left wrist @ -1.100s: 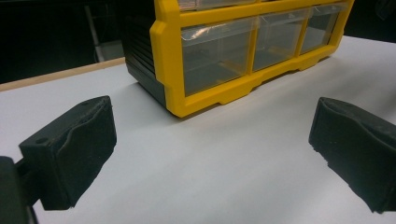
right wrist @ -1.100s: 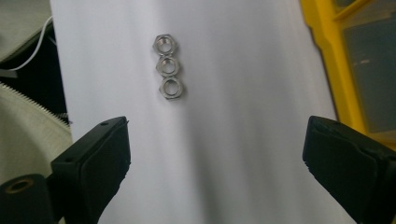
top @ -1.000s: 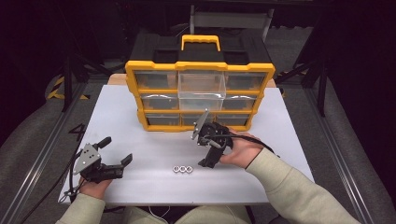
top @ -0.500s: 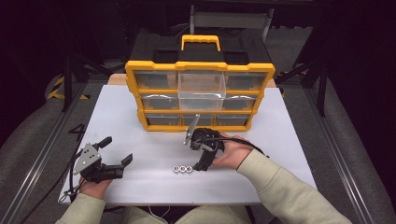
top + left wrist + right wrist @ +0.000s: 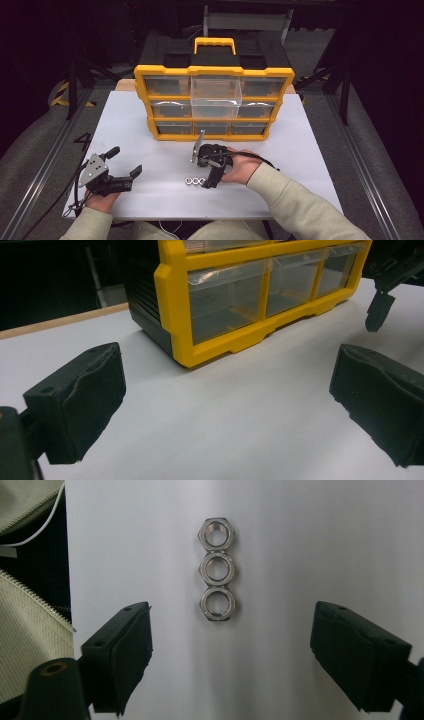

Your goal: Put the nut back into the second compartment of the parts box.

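My right tongs [image 5: 206,183] have dropped onto the row of three silver hex nuts [image 5: 217,577] on the white surface [image 5: 150,150], jaws just narrowing but spread, nothing pinched; left tongs [image 5: 125,165] idle, spread wide.

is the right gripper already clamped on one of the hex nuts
No, the right gripper is open, and the three hex nuts lie untouched beyond it.

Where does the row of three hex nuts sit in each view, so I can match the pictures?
High view: row of nuts on the white table, low centre, beside the right gripper.
Left gripper view: nuts not in it.
Right gripper view: upper centre, beyond the open jaws.
Shared landmark: the white table.
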{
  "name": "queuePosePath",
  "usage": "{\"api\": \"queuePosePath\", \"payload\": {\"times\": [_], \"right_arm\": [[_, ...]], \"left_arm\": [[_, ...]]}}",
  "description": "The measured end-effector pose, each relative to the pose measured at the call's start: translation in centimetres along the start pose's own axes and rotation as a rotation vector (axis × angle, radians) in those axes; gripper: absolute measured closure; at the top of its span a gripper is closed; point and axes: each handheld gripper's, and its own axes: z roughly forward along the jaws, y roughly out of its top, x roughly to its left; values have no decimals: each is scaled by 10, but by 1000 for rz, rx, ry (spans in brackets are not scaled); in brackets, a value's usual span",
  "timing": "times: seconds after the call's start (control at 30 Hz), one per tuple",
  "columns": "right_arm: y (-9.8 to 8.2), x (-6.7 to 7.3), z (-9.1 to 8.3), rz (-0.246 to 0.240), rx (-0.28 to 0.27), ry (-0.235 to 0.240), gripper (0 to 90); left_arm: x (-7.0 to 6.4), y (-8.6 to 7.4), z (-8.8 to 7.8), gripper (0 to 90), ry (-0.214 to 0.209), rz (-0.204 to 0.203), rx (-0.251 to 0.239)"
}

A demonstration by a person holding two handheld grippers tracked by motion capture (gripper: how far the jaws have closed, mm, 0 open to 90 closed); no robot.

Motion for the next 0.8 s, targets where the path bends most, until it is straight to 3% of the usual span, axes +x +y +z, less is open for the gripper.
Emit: {"api": "queuePosePath", "payload": {"times": [0.4,0.8], "right_arm": [[6,3,23,-17,40,10,282],[8,4,31,-11,77,-4,537]], "left_arm": [[1,0,0,22,0,1,0],[1,0,-1,22,1,-4,1]]}}
